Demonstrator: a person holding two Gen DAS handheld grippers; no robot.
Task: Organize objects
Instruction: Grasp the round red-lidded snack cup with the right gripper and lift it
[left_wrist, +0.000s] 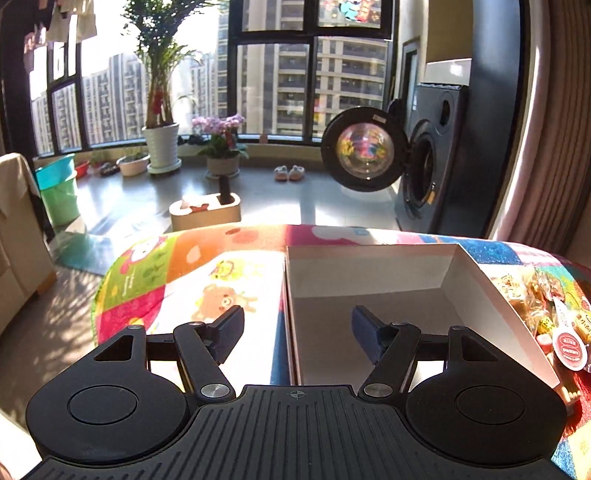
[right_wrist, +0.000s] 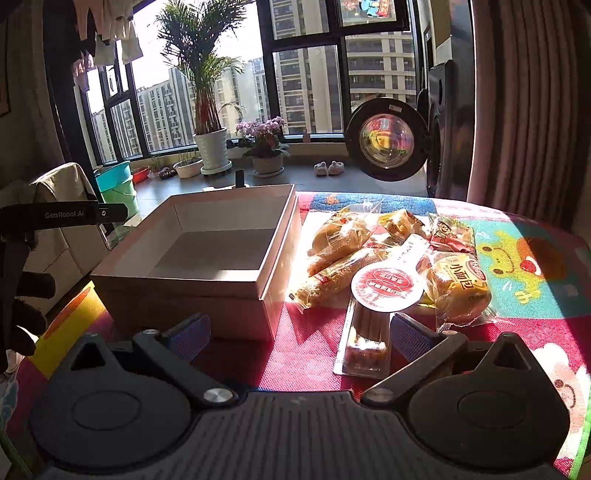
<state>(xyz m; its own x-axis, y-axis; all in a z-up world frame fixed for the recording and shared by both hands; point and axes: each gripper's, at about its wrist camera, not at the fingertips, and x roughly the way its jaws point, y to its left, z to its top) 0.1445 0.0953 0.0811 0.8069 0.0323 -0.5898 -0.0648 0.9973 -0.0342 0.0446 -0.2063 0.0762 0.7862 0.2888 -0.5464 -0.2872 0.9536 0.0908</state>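
An open white cardboard box (left_wrist: 472, 266) (right_wrist: 184, 284) sits empty on a colourful cartoon cloth. Right of it lies a pile of wrapped snacks (right_wrist: 373, 251) (left_wrist: 543, 295): a yellow bread pack (right_wrist: 461, 291), a corn cob pack (right_wrist: 332, 284), and a clear sausage pack with a round red label (right_wrist: 386, 288). My left gripper (left_wrist: 297, 328) is open and empty, its fingers straddling the box's left wall. My right gripper (right_wrist: 299, 332) is open and empty, low over the cloth, with the sausage pack just inside its right finger (right_wrist: 410, 336).
The cloth-covered table (right_wrist: 524, 258) ends just behind the box and snacks. Beyond are a washing machine with its door open (left_wrist: 365, 147), potted plants (left_wrist: 160, 147), a green bucket (left_wrist: 59, 192) and windows. The left gripper's body (right_wrist: 55, 214) shows at the left edge of the right wrist view.
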